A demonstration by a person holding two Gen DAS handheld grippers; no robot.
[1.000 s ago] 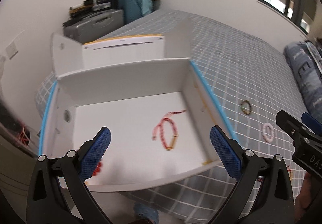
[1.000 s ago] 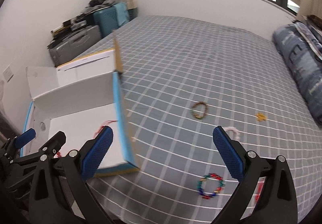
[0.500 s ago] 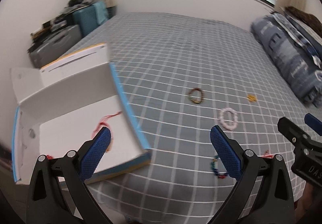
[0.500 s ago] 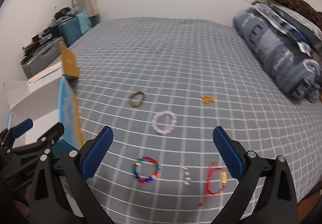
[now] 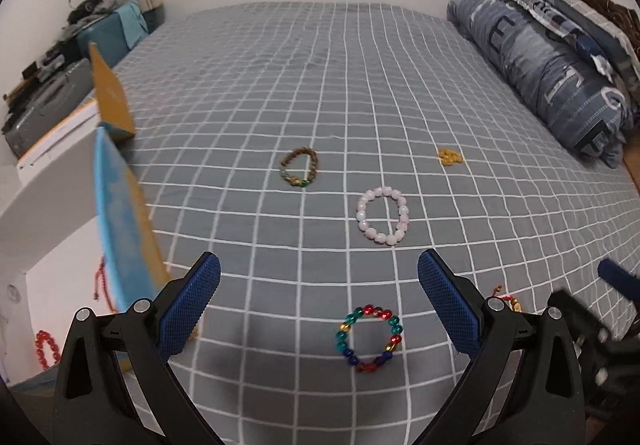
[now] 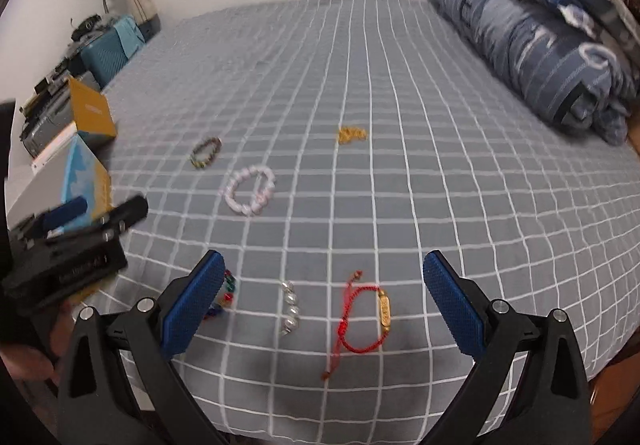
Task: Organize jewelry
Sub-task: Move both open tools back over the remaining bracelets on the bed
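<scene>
You are looking across the bed, its grey sheet crossed with white grid lines, with a rolled blue duvet along the far right edge. At the left edge of the bed sits the open white box with its blue-faced side wall; inside it you can see a red string bracelet and a red bead bracelet.

Your left gripper hovers above the sheet with its jaws spread wide and nothing between them; the multicolored bead bracelet lies on the sheet below the gap. Your right gripper is likewise spread wide and empty, above the red cord bracelet with a gold bar and a short strand of silver beads just left of it.

Farther out on the sheet lie the pale pink bead bracelet, the brown bead bracelet beyond it to the left, and a small gold chain bunched up to the right, all well apart from each other.
</scene>
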